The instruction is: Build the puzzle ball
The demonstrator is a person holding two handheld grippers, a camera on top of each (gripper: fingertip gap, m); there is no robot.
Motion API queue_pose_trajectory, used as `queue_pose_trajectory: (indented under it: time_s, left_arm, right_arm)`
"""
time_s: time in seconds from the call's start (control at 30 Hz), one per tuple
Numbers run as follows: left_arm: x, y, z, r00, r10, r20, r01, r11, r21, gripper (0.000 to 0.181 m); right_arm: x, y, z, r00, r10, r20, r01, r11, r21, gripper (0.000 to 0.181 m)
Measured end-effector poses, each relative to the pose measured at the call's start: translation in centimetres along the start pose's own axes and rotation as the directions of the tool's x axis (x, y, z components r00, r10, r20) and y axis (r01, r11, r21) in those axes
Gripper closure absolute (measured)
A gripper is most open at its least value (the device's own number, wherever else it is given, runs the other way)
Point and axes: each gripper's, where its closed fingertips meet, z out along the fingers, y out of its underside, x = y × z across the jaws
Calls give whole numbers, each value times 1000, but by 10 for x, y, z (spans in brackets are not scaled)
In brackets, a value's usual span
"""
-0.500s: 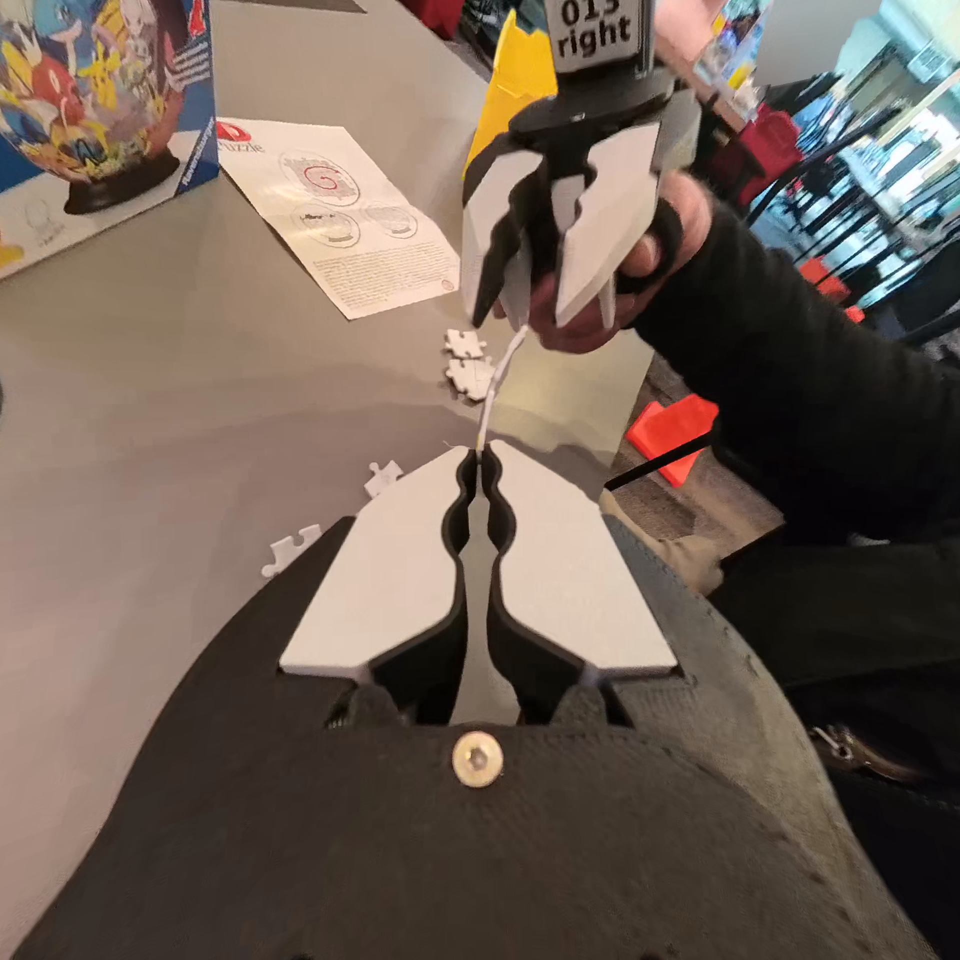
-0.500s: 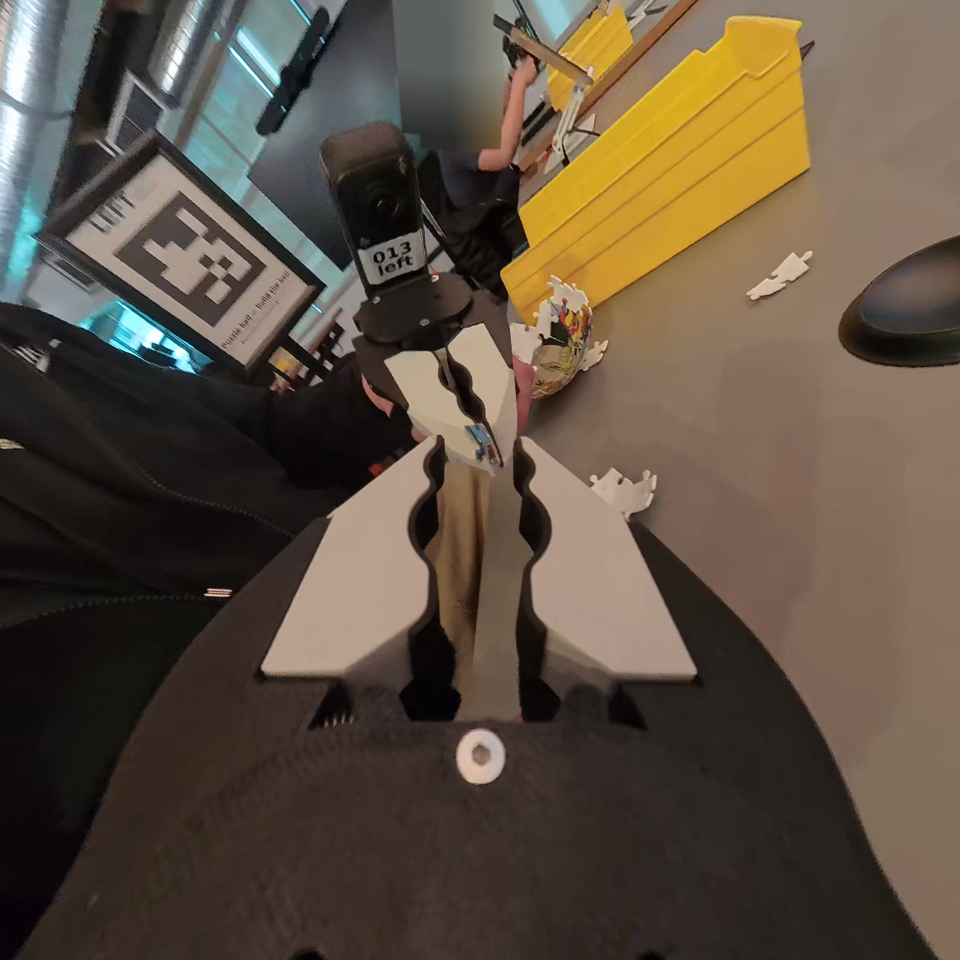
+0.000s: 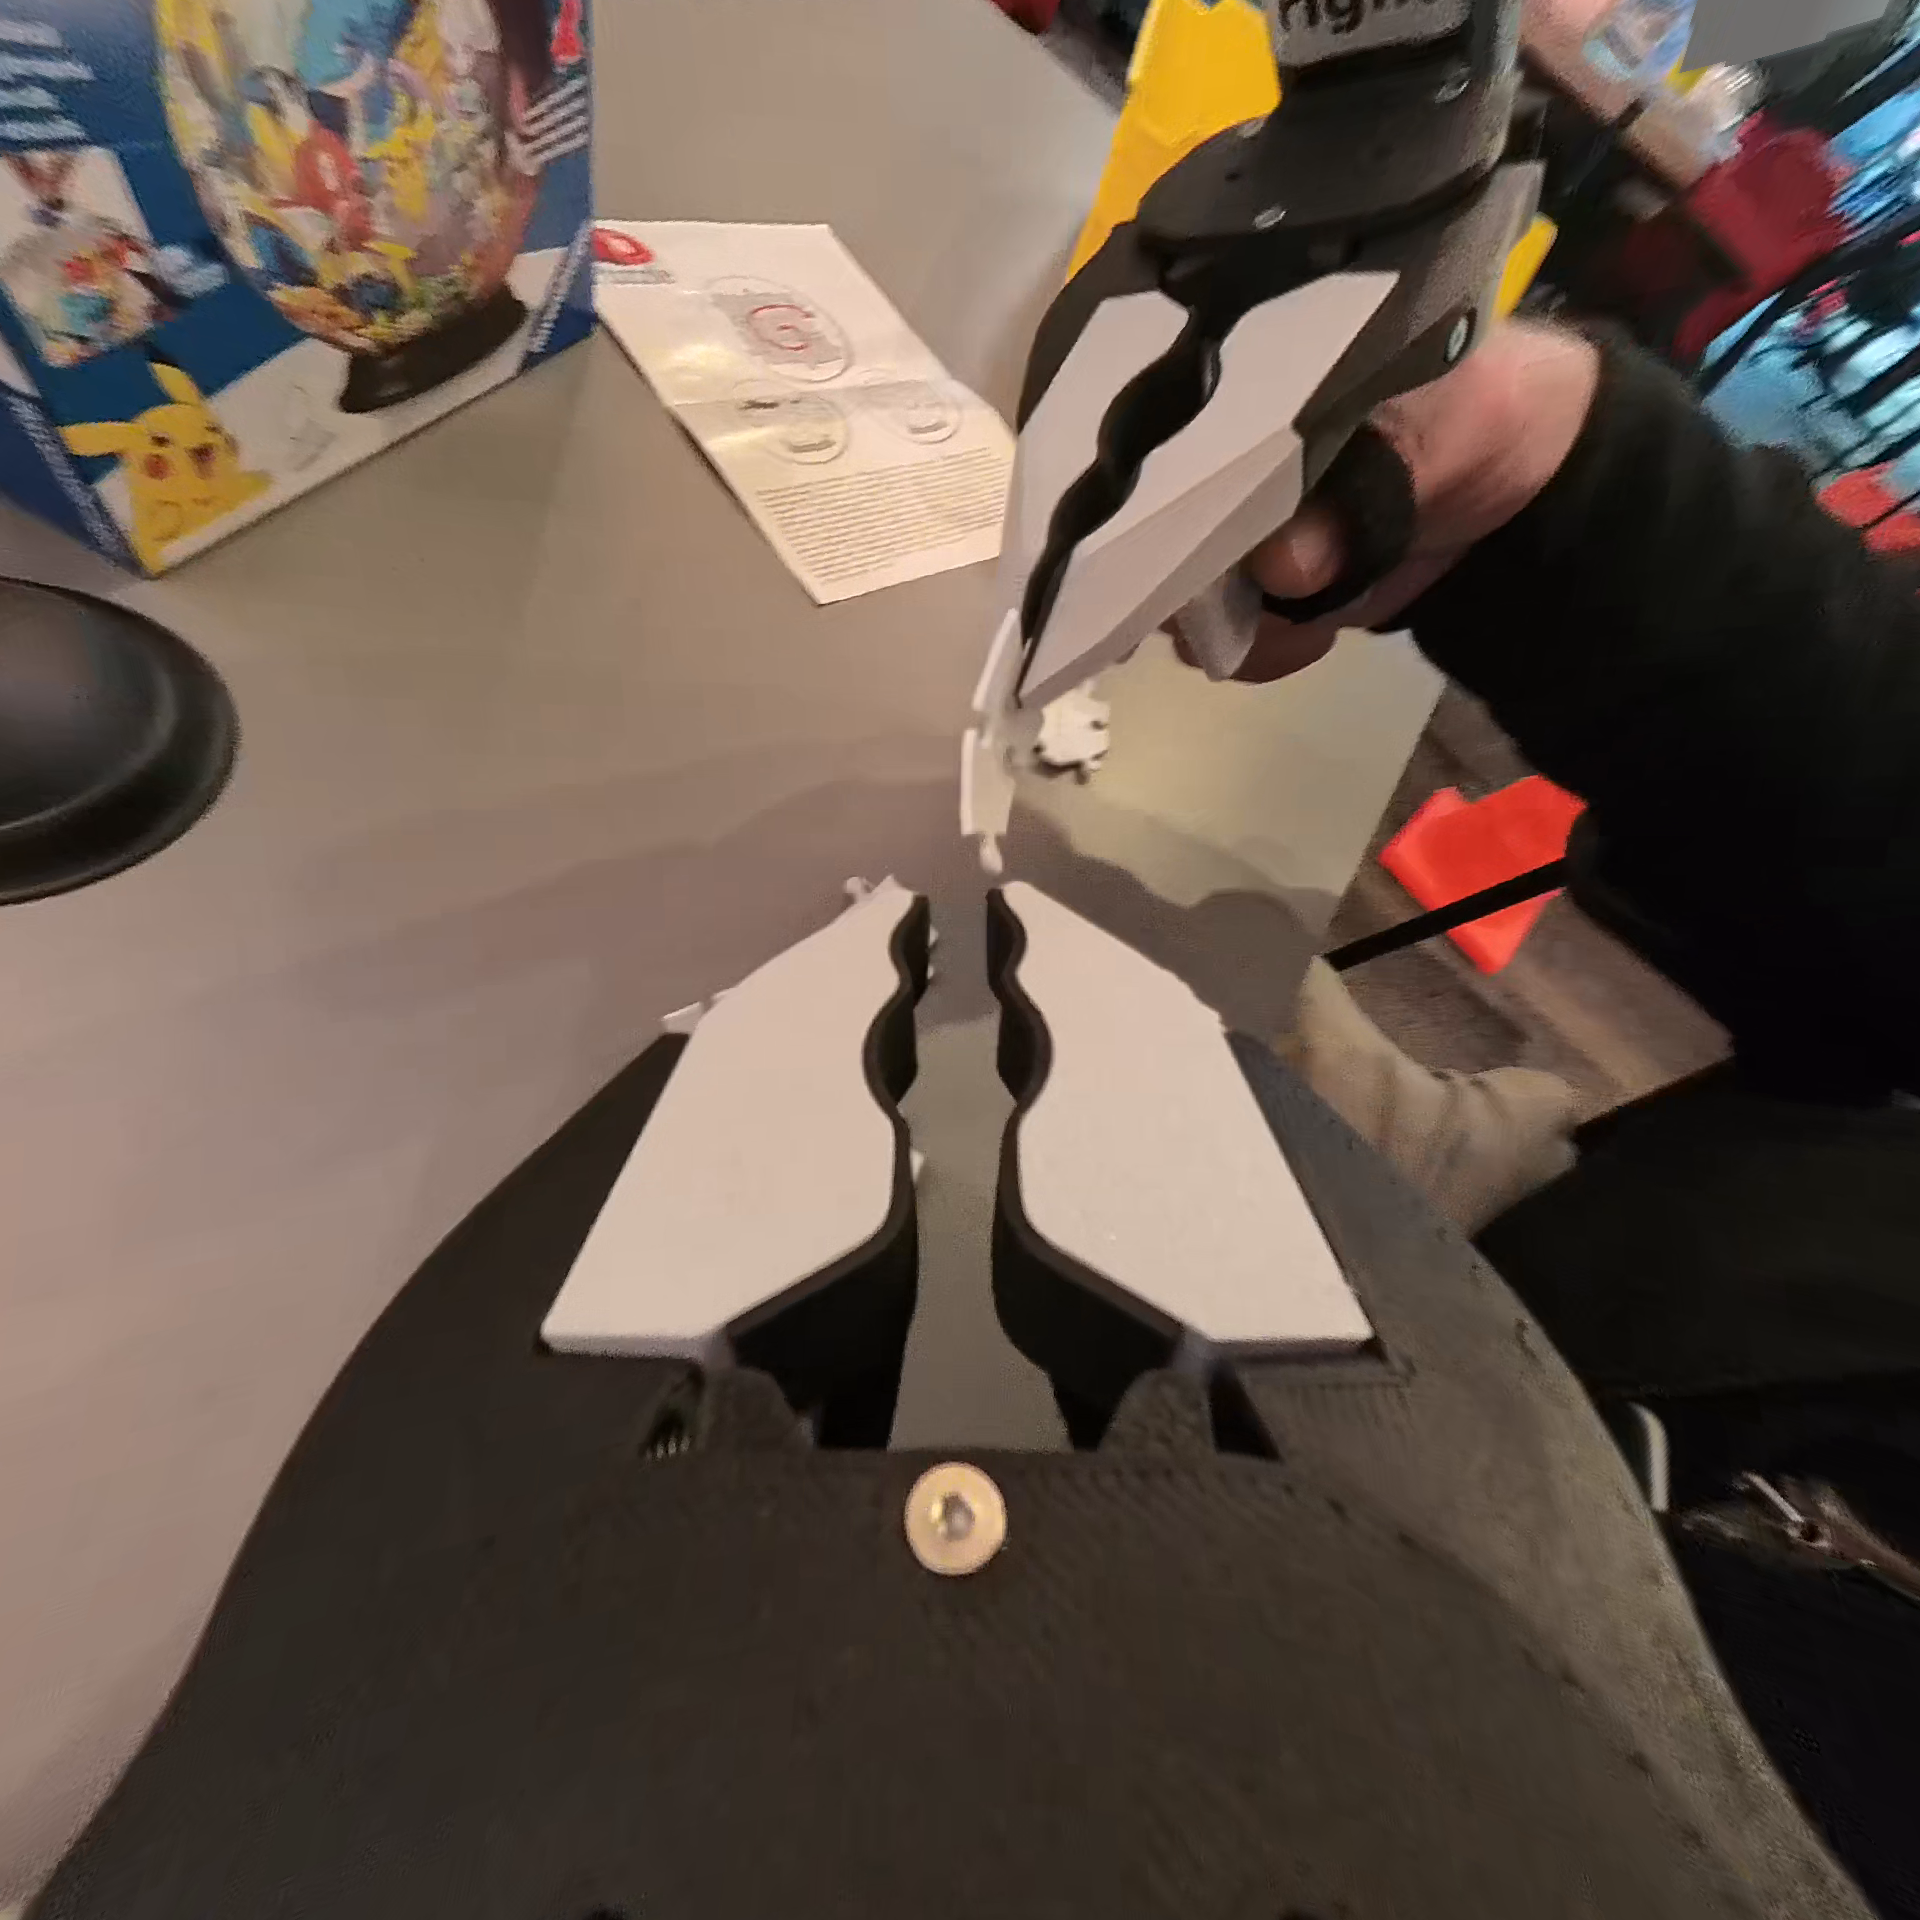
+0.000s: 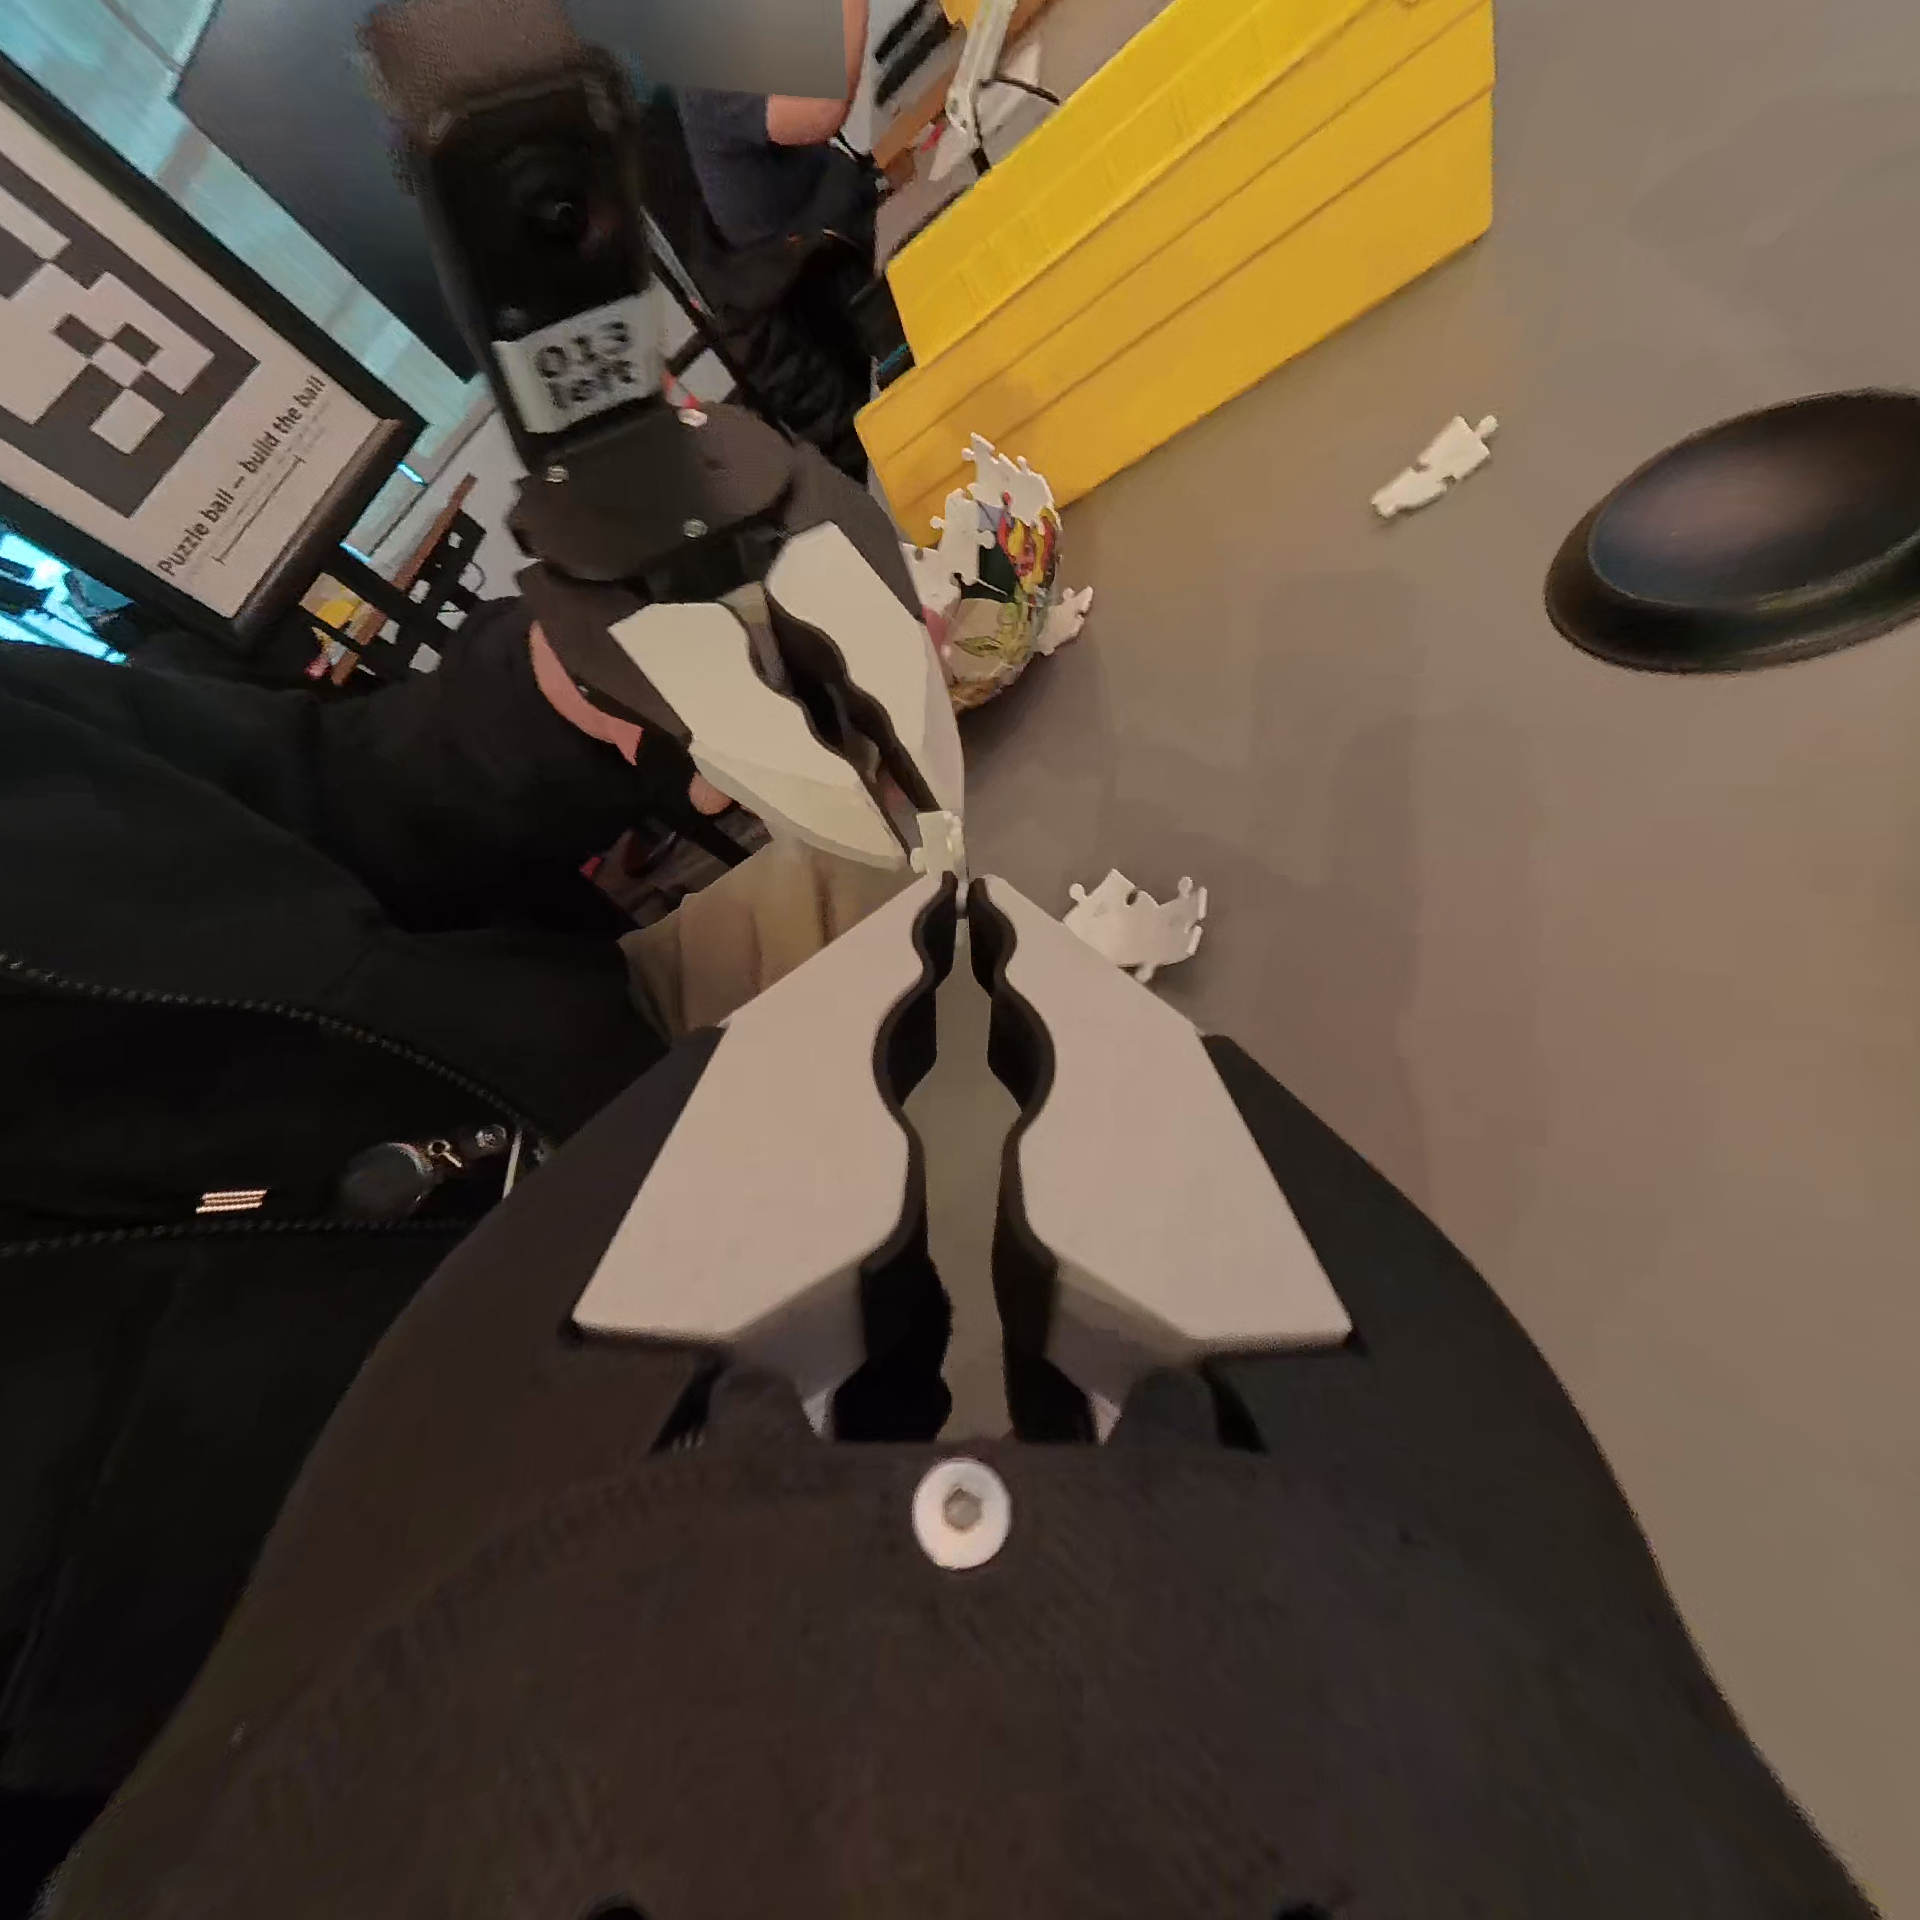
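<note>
The left gripper fills the near part of its own view with a narrow gap between its fingertips and nothing held there; it is loosely open above the grey table. Just past its tips hangs a short white strip of joined puzzle pieces, pinched at its upper end by the right gripper, which comes down from above and is clamped tight on the strip. In the right wrist view the same two grippers meet nose to nose, with the small white end of the strip showing between them. On the table just beyond lies a loose cluster of white pieces. Farther off sits the half-built puzzle ball, a colourful curved shell beside a yellow bin. A black round stand and another stray piece lie well apart to the side. Farthest away in the left view are a folded instruction sheet and the puzzle box. This looks like a handover or regrip of the strip in mid-air. The next move likely calls for the left gripper to close on the free lower end, so the strip can be carried to the ball's open edge.
</note>
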Motion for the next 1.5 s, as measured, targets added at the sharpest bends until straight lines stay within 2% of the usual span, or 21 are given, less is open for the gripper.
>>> queue_pose_trajectory:
  time_s: [0.1, 0.2, 0.3, 0.43, 0.53, 0.77, 1.27, 1.5]
  left_arm:
    - [-8, 10, -6, 994, 50, 92, -46, 998, -51, 170]
    - [-17, 30, -5, 966, 168, 195, -135, 977, -168, 171]
    - [-17, 48, 0, 947, 224, 231, -164, 954, -251, 170]
    - [-15, 65, 6, 944, 234, 233, -164, 944, -285, 171]
    - [-25, 70, 4, 913, 299, 278, -198, 920, -339, 171]
    - [-27, 79, 9, 908, 329, 259, -222, 903, -368, 170]
    - [-30, 82, 16, 881, 396, 258, -276, 875, -398, 171]
    - [-30, 75, 20, 872, 429, 236, -319, 864, -390, 172]
  right_arm:
    - [17, 9, -1, 996, 42, -81, -45, 999, -31, 181]
    - [31, 19, 3, 983, 70, -167, -83, 994, -70, 181]
    - [37, 35, 15, 970, 104, -219, -129, 986, -106, 181]
    - [40, 55, 30, 962, 140, -236, -179, 972, -151, 181]
    - [42, 58, 37, 959, 142, -244, -186, 968, -168, 180]
    - [43, 68, 54, 959, 129, -253, -190, 954, -232, 180]
    - [47, 72, 61, 955, 164, -247, -230, 936, -267, 180]
    - [49, 75, 62, 952, 172, -255, -242, 930, -277, 180]
